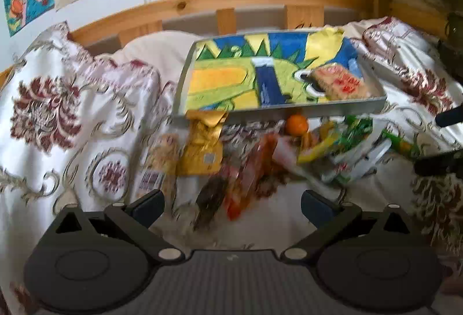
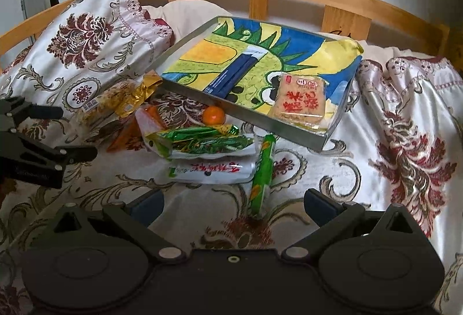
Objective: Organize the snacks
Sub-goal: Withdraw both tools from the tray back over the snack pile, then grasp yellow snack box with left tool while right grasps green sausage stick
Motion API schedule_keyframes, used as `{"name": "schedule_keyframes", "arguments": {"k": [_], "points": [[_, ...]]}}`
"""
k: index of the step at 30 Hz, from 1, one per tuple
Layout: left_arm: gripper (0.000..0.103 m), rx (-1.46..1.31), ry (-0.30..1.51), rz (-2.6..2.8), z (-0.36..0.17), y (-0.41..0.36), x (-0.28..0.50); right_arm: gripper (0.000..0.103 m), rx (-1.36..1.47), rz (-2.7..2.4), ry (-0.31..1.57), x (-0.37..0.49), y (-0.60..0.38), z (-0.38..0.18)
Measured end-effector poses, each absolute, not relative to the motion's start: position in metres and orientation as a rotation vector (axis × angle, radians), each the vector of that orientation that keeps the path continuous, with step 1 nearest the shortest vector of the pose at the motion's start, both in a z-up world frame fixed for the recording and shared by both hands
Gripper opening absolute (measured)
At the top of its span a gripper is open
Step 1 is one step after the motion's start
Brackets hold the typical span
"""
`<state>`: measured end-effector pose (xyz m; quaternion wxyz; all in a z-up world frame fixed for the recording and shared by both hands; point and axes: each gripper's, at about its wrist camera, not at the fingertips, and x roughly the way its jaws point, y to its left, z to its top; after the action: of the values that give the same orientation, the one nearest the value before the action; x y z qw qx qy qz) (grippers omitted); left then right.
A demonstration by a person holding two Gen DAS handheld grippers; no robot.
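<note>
Both grippers' fingers released: the long green foil stick packet (image 2: 262,170) on the bed looks light, crinkly, slippery; pinch mid-length.

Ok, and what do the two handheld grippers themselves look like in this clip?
Both match: the left gripper and right gripper are matte black plastic with two round disc housings, angled linkage arms with silver pivot pins, and dark blue pads on the fingertips. A ribbed black block sits between the discs. No cables, sleeves or hands show.
</note>
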<state>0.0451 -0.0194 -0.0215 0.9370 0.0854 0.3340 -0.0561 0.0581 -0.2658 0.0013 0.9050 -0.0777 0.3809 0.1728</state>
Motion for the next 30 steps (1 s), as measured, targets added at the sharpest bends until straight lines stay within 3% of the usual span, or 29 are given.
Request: {"name": "schedule_keyframes", "arguments": {"k": [7,13,23,30], "points": [[0.102,0.146,0.627,-0.230,-0.007,-0.035,0.068,0.102,-0.163,0.340,0.786,0.071,-0.273,-0.005],[0.102,0.144,0.631,-0.335,-0.001,-0.057,0.094,0.085,-0.165,0.345,0.770,0.082,-0.275,-0.007],[0.102,0.099,0.835,-0.422,-0.015,-0.071,0.154,0.078,-0.197,0.232,0.764,0.106,-0.280,-0.016],[0.101,0.029,0.990,-0.428,-0.038,-0.071,0.180,0.066,-0.206,0.237,0.790,0.120,-0.275,-0.027]]}}
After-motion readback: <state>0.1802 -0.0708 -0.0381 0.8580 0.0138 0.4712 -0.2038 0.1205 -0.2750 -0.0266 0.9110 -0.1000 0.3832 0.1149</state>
